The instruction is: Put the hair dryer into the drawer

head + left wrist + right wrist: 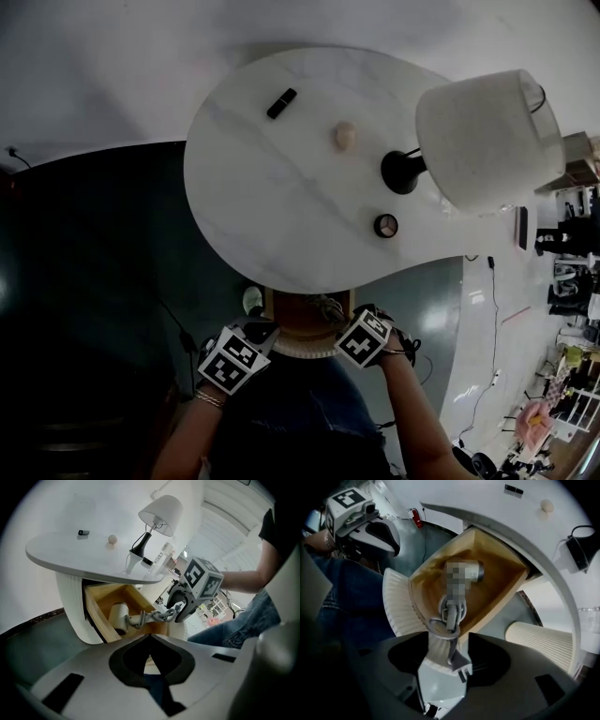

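**Dryer in the drawer, cord and closing left**

The hair dryer (472, 572) lies on the floor of the open drawer (506, 585), its barrel toward the back and its handle pointing at the front. The main placement looks done. What remains, by the look of it, is the tail end. The coiled cord (449, 611) bunches at the front edge, and the plug (458, 662) hangs over the drawer front, outside the box. It would need tucking in before the drawer is pushed shut.

The right gripper (445, 639) points steeply down over that edge with its fingers spread wide. The plug dangles between them, but neither pad presses on it, so nothing is gripped. The left gripper (150, 637) hangs back, just beside the drawer, its fingers pressed together with nothing between them.

The dryer is a pale, smooth plastic cylinder on a slim handle. Its cord is grey and rubbery, wound in loose loops, and ends in a flat-bodied white plug with short prongs. Inside, the drawer is bare honey-coloured wood with straight walls. Its front (396, 603) is white, curved and finely ribbed, matching the fluted pedestal (540, 641) under the table top (272, 202). That top is a glossy white slab with faint marble veining and a rounded, irregular outline. On it stands a lamp (487, 136) with a black base and a matt white drum shade.
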Demonstrator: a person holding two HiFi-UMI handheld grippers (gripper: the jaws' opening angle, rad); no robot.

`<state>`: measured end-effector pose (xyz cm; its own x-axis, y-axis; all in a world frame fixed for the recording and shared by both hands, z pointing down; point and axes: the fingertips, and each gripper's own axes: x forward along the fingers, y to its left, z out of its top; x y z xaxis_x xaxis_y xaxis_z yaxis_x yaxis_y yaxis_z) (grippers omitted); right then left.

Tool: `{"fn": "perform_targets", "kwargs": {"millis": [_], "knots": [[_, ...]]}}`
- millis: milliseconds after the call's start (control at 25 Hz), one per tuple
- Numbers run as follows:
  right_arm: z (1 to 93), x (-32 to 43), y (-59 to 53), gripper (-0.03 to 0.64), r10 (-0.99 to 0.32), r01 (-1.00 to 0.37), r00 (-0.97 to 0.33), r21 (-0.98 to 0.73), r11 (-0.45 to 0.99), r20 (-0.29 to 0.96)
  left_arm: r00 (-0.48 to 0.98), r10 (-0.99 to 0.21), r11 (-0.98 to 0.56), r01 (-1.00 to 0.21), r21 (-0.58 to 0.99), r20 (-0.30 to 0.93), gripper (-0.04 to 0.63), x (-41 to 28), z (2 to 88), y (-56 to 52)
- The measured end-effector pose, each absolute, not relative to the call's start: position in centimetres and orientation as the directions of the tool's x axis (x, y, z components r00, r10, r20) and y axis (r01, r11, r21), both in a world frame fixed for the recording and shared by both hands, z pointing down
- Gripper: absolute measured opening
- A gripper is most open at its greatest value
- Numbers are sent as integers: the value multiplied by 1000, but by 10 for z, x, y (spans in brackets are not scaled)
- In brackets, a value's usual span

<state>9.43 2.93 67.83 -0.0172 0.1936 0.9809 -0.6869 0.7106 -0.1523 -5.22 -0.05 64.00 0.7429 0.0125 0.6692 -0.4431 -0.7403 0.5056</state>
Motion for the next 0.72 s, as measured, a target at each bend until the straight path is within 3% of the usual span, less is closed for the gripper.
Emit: {"fn": "perform_targets", "kwargs": {"millis": [80,160,400,720], "knots": [[684,97,29,154,153,-689,18,-99,718,988,744,15,-744,-438,504,668,15,-49,639,1],[686,98,28,104,131,-665,50,-65,744,990,744,16,-750,-433,500,668,15,-47,638,0],[685,56,29,89,188,-656,-88,-199,728,978,742,21,-751,-431,500,670,15,-41,638,-1],[719,29,5,91,54,-667,-72,-89,740,996,738,13,-753,-437,492,675,15,-43,638,0]]}}
